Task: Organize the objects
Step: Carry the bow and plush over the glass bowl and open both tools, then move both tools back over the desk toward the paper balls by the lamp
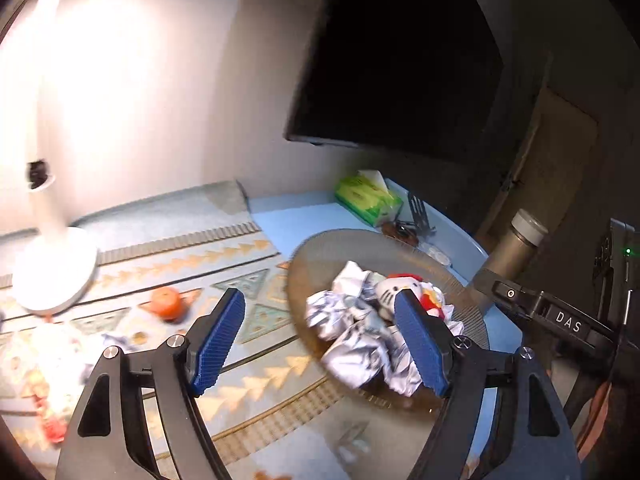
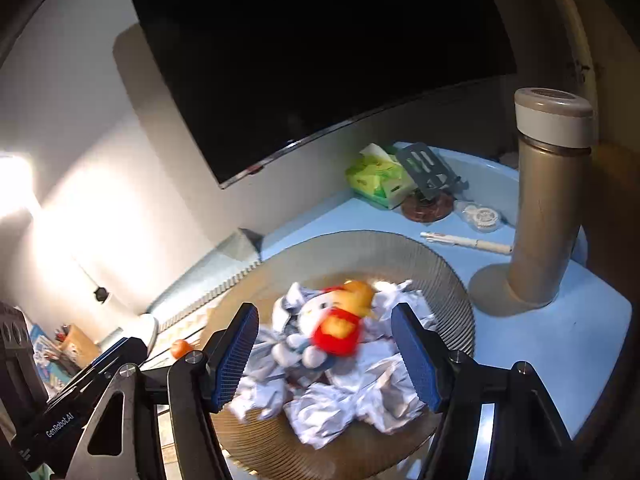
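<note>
My left tongs (image 1: 320, 338) were open and held nothing. Far off to their left sat a small orange (image 1: 166, 302) on the mat (image 1: 240, 264). Just past their right finger was the plate (image 1: 316, 252), full of balls of paper (image 1: 352, 346) with a soft toy cat (image 1: 402, 290) on top. My right tongs (image 2: 324, 354) were open too, right over that pile. I thought the toy (image 2: 332, 324) was light and squishy, so I would pinch its fat middle. The paper would crush easily.
</note>
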{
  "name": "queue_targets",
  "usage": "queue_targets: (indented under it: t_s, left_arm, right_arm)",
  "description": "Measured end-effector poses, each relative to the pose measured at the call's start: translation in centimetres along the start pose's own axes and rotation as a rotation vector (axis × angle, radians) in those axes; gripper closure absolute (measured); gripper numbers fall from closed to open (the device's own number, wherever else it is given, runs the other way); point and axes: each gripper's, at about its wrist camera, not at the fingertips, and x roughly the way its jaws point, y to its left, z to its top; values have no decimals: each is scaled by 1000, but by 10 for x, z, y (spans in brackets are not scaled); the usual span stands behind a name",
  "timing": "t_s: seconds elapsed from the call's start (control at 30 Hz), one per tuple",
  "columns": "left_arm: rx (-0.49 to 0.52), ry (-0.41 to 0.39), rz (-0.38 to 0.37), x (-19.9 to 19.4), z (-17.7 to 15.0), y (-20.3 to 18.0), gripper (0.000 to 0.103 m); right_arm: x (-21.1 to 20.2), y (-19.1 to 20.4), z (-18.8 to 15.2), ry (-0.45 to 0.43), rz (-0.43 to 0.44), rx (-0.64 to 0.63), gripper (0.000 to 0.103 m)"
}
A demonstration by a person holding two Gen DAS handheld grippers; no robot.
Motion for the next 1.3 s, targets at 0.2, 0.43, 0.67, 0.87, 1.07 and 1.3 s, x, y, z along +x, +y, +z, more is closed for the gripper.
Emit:
queue_targets:
  t_s: [0.2,0.43,0.67,0.87,1.07,1.3]
  left_arm:
    - [-42,-114,171,-106,-9,41,21]
    - [-161,-159,424,-178,-62,121,0]
    - [-257,-34,591,-148,-137,201,1]
    - [-243,-38,583,-143,-147,203,1]
    - [-216,-31,578,-143,-146,194,1]
    - [-205,7,513,-158,-113,209,1]
  right_arm:
    - [-28,72,-21,-1,164,-127,36]
    - [-4,157,-88,98,266,-277,36]
    - [64,191,-166,181,267,-423,36]
    - [72,200,-181,189,234,-493,35]
    - [74,207,-182,204,226,-519,35]
    - [84,217,-158,381,251,-483,35]
